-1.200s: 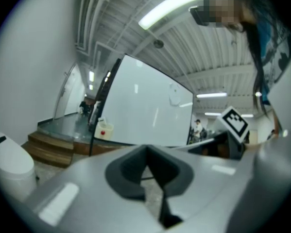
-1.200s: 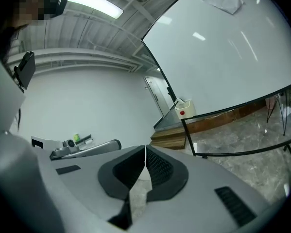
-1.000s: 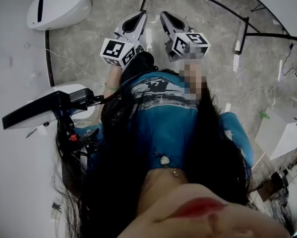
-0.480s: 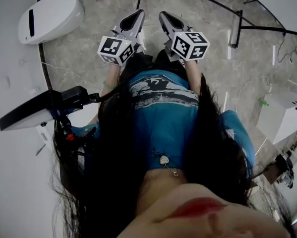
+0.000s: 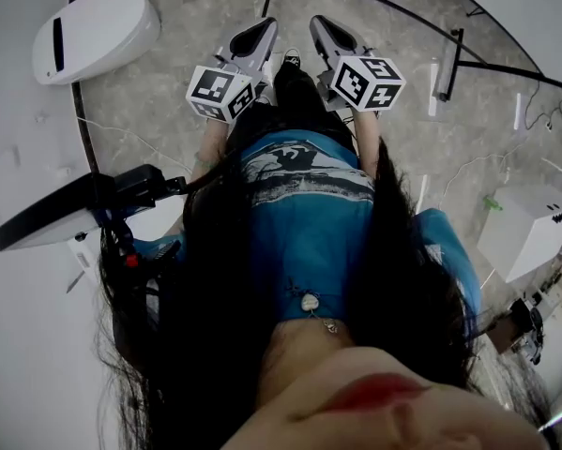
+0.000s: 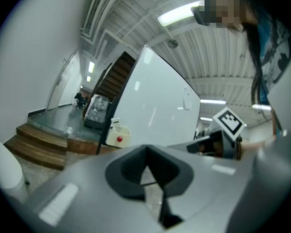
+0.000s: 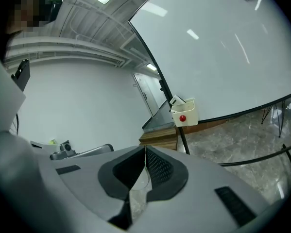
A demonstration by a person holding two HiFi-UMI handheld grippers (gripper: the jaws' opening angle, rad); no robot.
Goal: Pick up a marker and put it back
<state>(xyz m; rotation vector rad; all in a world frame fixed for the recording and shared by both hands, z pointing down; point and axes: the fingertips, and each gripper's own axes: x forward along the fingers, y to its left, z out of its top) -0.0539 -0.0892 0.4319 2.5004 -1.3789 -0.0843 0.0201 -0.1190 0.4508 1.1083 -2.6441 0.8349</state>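
The person carries the left gripper (image 6: pixel 145 150) and right gripper (image 7: pixel 145 148) side by side out front, both claws pressed together on nothing, I'd guess simply for walking toward the whiteboard (image 7: pixel 223 57). No marker shows clearly; the cream holder (image 7: pixel 186 111) on the board's edge, well ahead, likely keeps it. Compared with a second ago, a dark leg (image 5: pixel 295 87) now strides between the grippers and the floor (image 5: pixel 168 92) has slid beneath them.

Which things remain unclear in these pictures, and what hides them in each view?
Marker: none recognisable; the cream box by the whiteboard is too small in both gripper views to show its contents.
Head view: hair hides the stand of the black device.
Left gripper view: the object near the stairs is blurred.
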